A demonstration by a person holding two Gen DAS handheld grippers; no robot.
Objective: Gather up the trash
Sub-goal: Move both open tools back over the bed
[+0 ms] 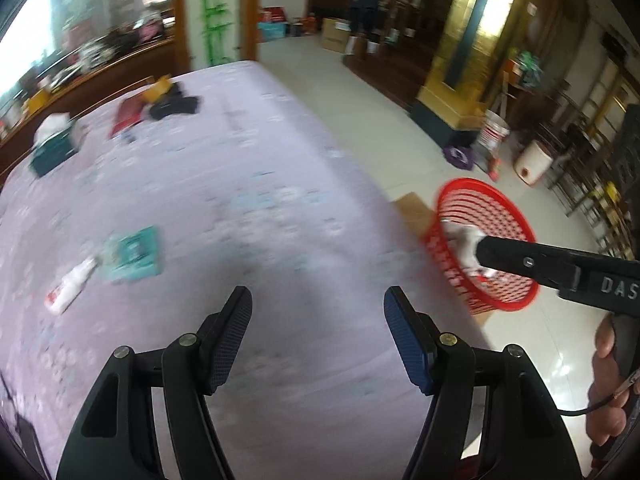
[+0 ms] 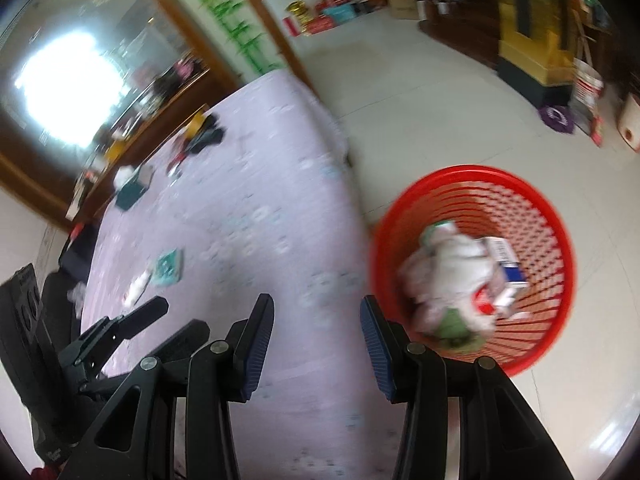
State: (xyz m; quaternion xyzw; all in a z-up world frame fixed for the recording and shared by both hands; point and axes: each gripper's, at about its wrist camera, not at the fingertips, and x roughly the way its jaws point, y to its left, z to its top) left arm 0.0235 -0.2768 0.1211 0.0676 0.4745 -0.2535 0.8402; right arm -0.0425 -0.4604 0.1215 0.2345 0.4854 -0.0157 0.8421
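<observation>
Below my left tongs (image 1: 318,322) lies a wide worktop (image 1: 248,168) covered in a pale lilac patterned cloth, and I see nothing between the blue-padded fingers: they stand spread apart over bare cloth. My right tongs (image 2: 318,330) are likewise parted and empty, hanging over the worktop's near edge, with the cloth on their left and the floor on their right.

On the light tiled floor (image 2: 440,92) just beside the worktop stands a round red plastic lattice basket (image 2: 536,208). It holds a heap of crumpled white and green wrappers (image 2: 444,276) and a small white-and-blue carton (image 2: 506,258) lying against them. From the left view the same basket (image 1: 460,204) sits off the worktop's right edge, partly behind a black finger of the right tongs (image 1: 520,258), which reaches in from the right with a hand (image 1: 610,384) gripping its handle.

Trash left on the worktop: a small white plastic bottle with a red label (image 1: 70,288) lying on its side, touching or just beside a flat teal packet (image 1: 134,254). Farther back I make out a dark green box with white tissue on top (image 1: 54,146), a red flat item (image 1: 128,114), a black cloth bundle (image 1: 176,106) and a yellow object (image 1: 158,88); all are blurred, so I cannot tell more.
</observation>
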